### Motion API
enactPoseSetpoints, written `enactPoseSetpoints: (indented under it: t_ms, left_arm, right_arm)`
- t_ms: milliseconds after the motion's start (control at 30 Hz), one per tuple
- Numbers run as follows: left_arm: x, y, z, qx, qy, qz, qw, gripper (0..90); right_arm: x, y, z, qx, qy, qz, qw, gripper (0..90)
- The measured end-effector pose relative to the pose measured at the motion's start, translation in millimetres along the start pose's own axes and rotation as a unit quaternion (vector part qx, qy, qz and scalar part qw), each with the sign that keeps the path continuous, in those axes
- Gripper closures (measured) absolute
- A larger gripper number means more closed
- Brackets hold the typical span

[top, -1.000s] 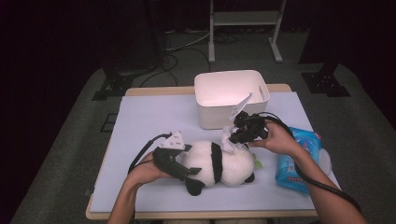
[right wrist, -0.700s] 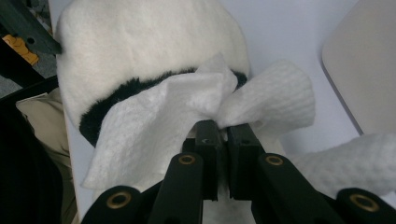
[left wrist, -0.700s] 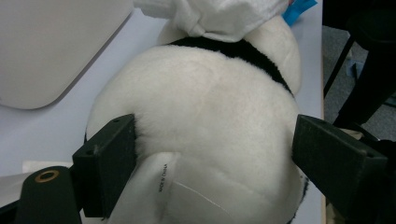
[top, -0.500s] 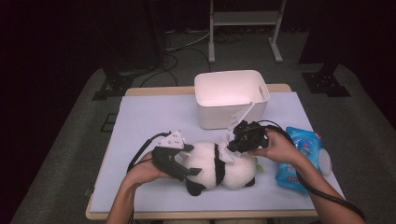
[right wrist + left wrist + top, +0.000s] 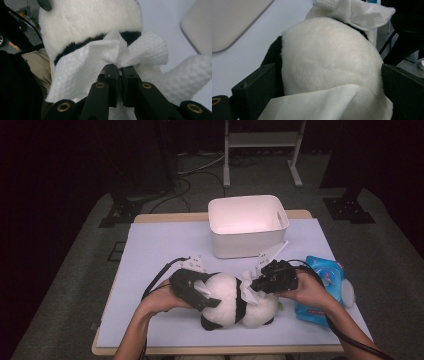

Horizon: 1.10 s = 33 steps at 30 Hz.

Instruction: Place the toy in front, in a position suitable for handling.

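Slid leftward across the table since a second ago, right gripper [image 5: 259, 285], jaws pressed together on a crumpled white wipe [image 5: 110, 56] and holding it against the toy panda [image 5: 235, 300]. Left gripper [image 5: 200, 295] kept to its place, jaws just spread wider, set either side of the panda's white body with a cloth tag [image 5: 317, 105] low between them; whether the pads press the fur cannot be told. Lies on its side near the front edge of a pale lilac table top [image 5: 160, 245], long axis running left to right across it, between the two hands. Soft and plush, white body, black band round the middle, black limbs underneath. Just behind, a white plastic tub [image 5: 247, 227]; to the right, a blue wipes pack [image 5: 322, 282] by the right hand. Round about, grey carpet [image 5: 75, 285], a dark room, cables and a white metal stand [image 5: 260, 145] beyond the far edge.
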State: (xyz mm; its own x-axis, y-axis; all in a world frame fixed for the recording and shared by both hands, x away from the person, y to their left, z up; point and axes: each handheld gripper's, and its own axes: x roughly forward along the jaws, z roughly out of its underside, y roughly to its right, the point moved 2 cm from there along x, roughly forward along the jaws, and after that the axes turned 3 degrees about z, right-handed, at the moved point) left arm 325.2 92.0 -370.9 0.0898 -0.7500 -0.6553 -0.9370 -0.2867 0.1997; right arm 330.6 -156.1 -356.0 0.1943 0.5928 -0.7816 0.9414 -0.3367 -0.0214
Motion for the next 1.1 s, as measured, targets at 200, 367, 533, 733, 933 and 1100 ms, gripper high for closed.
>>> enactPoseSetpoints:
  t_ms: [200,367,533,733,933,1100]
  left_arm:
    - [4.5,0.3,-5.8,0.01,-0.026,0.004,0.9996,2.3]
    - [11.2,-2.0,-16.1,0.018,-0.032,0.003,0.9993,10.8]
    - [14.0,0.0,-32.1,0.044,-0.041,0.001,0.9982,15.5]
    - [19.5,-0.2,-54.7,0.058,-0.058,-0.002,0.9966,14.2]
    - [21.8,5.8,-54.7,0.075,-0.073,-0.01,0.9945,14.1]
    - [18.5,13.2,-45.1,0.093,-0.06,-0.026,0.9935,16.5]
  right_arm:
    - [-1.0,-5.2,6.0,-0.003,0.007,0.002,1.0,84.4]
    - [-1.8,-4.9,11.5,0.001,0.008,0.006,1.0,84.6]
    - [-6.4,-2.6,21.9,0.015,0.021,0.005,0.9997,84.6]
    - [-13.1,-3.3,34.1,0.026,0.035,0.013,0.999,84.9]
    - [-13.2,-9.0,37.4,0.021,0.042,0.009,0.9989,84.9]
    - [-13.9,-12.4,30.8,0.011,0.036,0.011,0.9992,84.6]
